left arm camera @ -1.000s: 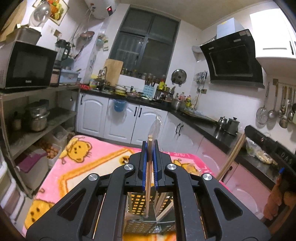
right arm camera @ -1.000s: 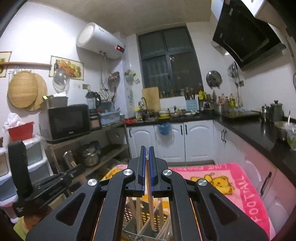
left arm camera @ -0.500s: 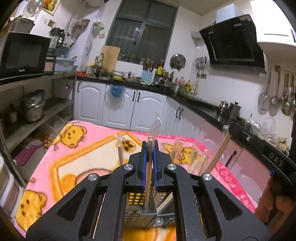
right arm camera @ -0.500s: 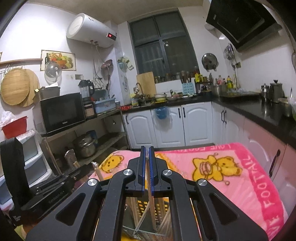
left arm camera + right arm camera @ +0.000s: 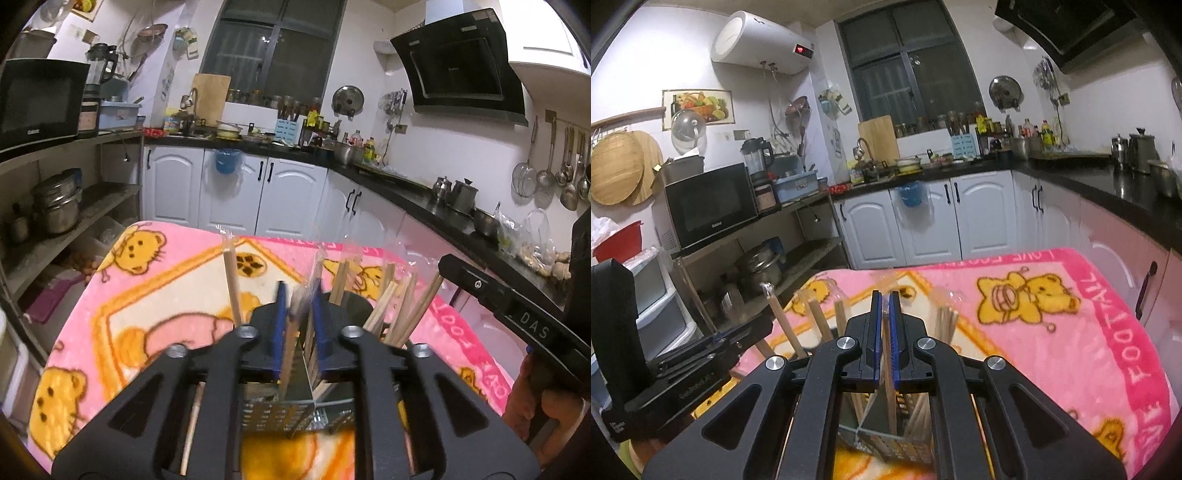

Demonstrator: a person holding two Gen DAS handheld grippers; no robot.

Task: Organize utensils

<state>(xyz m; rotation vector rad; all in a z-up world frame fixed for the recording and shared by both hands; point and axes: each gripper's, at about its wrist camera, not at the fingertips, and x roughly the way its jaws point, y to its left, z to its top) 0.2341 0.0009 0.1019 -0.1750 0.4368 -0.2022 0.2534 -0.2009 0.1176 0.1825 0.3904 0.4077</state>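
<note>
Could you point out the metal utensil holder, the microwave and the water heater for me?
Utensil holder [image 5: 280, 415]: left wrist view, perforated front wall.
Microwave [image 5: 709, 206]: right wrist view, dark door glass.
Water heater [image 5: 761, 46]: right wrist view, white cylindrical body.

- Metal holder [image 5: 280, 413]: stands on the pink blanket [image 5: 155, 280] directly under both grippers; a divider splits its inside into compartments.
- Wrapped chopsticks [image 5: 402, 310]: lean outward from the holder at several angles, crowding its right side; one upright stick [image 5: 232, 288] blocks the left.
- Right gripper [image 5: 885, 332] and left gripper [image 5: 300, 325]: close together above the holder, each narrowing the other's approach.
- Blanket beyond the holder: open, flat room toward the cabinets [image 5: 923, 221].
</note>
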